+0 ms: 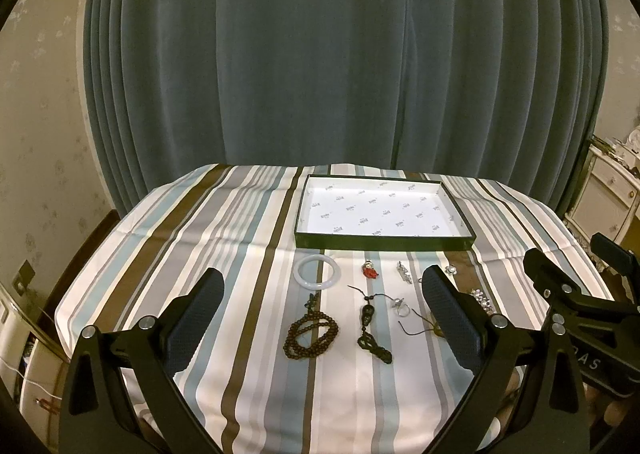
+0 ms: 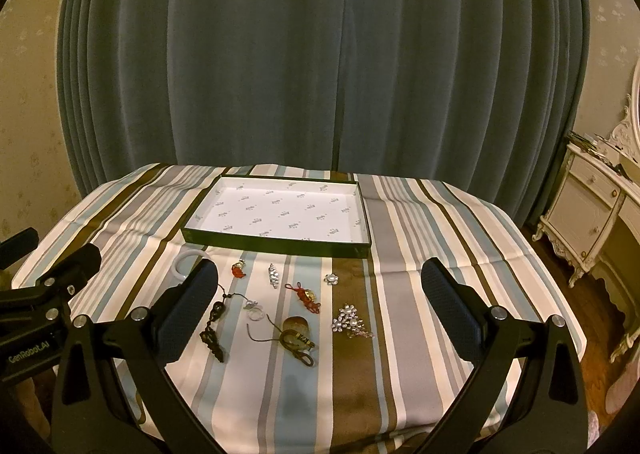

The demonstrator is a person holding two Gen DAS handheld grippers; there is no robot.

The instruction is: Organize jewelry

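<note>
Nothing has been picked up yet, so this looks like the opening step: choosing a first piece to carry to the box. Both tools hang above the near edge of the surface (image 2: 400, 238), a table under a striped cloth. The left tool (image 1: 322, 296) has its fingers spread wide apart, holding and touching nothing. The right tool (image 2: 318, 286) is likewise wide apart and empty.

Closest to the near edge lie the coiled brown bead string (image 1: 310, 334) and a dark knotted pendant (image 1: 370, 330) on its cord. Just beside these, toward the right, are a small clear ring (image 2: 256, 312), a round amber pendant (image 2: 298, 328) and a rhinestone brooch (image 2: 352, 320). Farther in sit a white bangle (image 1: 318, 273), a small red charm (image 1: 370, 271), a narrow silver clip (image 2: 273, 274), a red tassel charm (image 2: 306, 296) and a little flower stud (image 2: 331, 278).

Beyond them all, toward the far edge, the shallow dark-walled box (image 1: 384, 244) stands open with nothing inside on its white printed lining.

The next move, I judge, calls for lowering one tool over a single piece and closing gently, since cords and small stones may slip or snag.
</note>
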